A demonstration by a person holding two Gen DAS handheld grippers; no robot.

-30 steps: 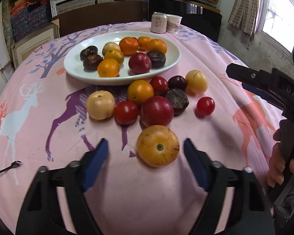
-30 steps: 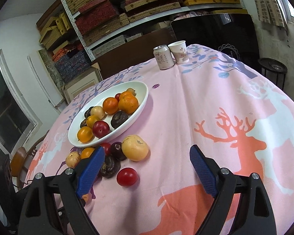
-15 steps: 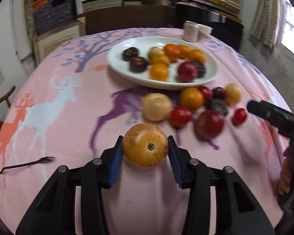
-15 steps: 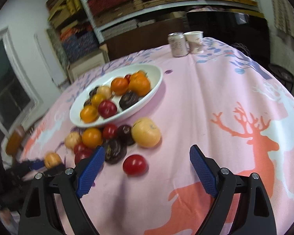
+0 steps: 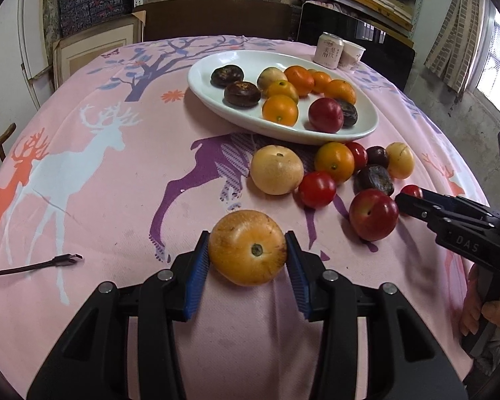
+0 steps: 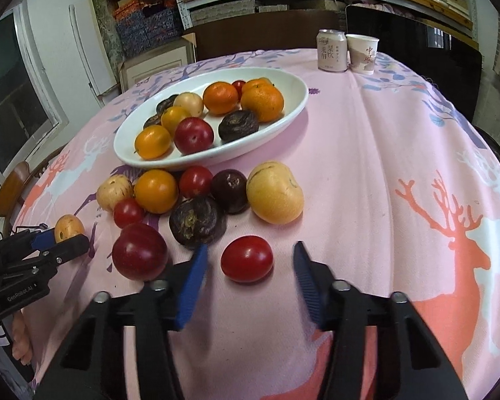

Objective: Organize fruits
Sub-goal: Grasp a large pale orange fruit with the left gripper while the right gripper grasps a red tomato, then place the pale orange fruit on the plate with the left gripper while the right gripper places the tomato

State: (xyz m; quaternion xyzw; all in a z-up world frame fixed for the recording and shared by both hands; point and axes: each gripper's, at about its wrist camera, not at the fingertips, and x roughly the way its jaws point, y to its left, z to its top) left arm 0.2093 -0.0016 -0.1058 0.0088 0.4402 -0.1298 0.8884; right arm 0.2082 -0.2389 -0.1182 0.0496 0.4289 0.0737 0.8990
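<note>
Blue ribbed pads of the left tongs [image 5: 247, 256] press on both sides of a yellow-orange fruit [image 5: 247, 247], so this fruit is held firmly, its stem end facing the camera, just above the pink cloth of the bench [image 5: 110, 180]; I judge it is gripped at the widest part so that it cannot roll out. The right tongs [image 6: 248, 268] have just been closing around a small red tomato [image 6: 246, 259], but a gap shows on each side of it, so they are narrow and not yet gripping. Beyond the tomato a group of loose fruits [image 6: 196, 200] lies on the cloth, close against the white oval dish [image 6: 293, 106]. Probably they wait there to be sorted. The dish already holds oranges, a plum and dark fruits. Farthest, a can [image 6: 331, 50] and a paper cup [image 6: 361, 54] stand together, apart from the work.
</note>
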